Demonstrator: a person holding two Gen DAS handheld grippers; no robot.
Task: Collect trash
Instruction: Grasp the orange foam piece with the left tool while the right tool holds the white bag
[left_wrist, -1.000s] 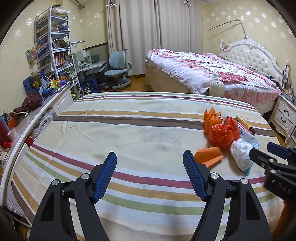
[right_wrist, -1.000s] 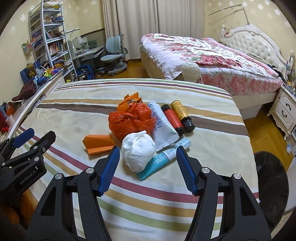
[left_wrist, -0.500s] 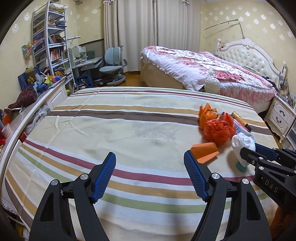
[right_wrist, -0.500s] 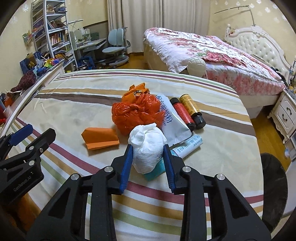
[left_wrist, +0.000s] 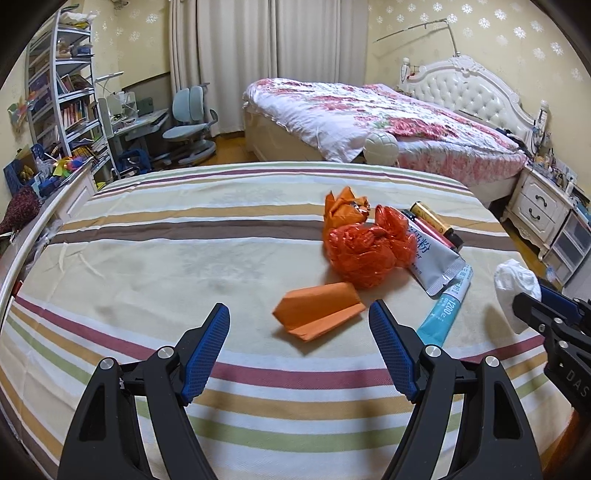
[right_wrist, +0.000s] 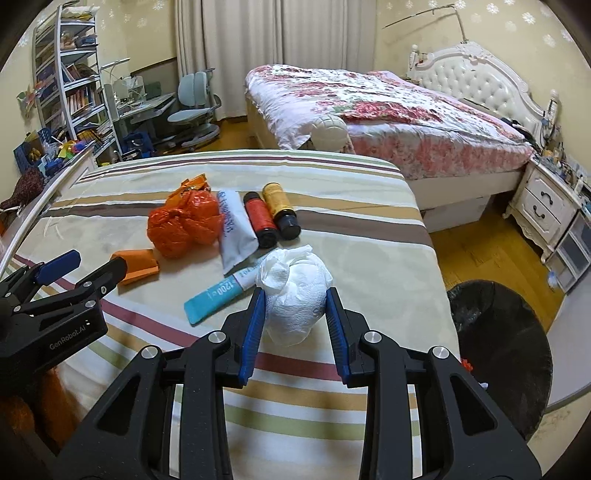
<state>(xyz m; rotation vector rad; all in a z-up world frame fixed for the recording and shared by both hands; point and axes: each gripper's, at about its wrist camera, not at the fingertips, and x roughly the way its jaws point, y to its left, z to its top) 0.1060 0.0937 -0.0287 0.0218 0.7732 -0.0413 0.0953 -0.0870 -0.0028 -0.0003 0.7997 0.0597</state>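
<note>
Currently the right gripper (right_wrist: 295, 325) has its blue pads pressed against both sides of a white tissue wad (right_wrist: 295, 295), which is held clear of the striped bedspread (right_wrist: 332, 184) near its right-hand edge. The left gripper (left_wrist: 299, 347) stands wide apart and holds nothing; its jaws hang above the bedspread just short of a folded orange paper (left_wrist: 317, 310). The step in hand appears to be carrying the tissue wad to the black bin (right_wrist: 502, 347), which sits on the floor just beside the bed on the right. To do this well, keep the squeeze constant, because soft tissue compresses and can slip out if pressure eases. Move the wad sideways over the bed edge at its present height, then bring it above the middle of the bin opening before releasing, so that it cannot catch on the rim or fall to the floor. Release by parting the jaws fully; tissue may cling to the textured pads. Meanwhile the free gripper can be lined up on the orange paper, with one jaw on each side of its long fold, since a flat sheet is hard to pinch from above. Other items lie grouped nearby: an orange plastic bag (right_wrist: 184, 225), a white tube (right_wrist: 236, 232), a teal tube (right_wrist: 218, 295) and two small bottles (right_wrist: 273, 214). Avoid sweeping them with either tool.
</note>
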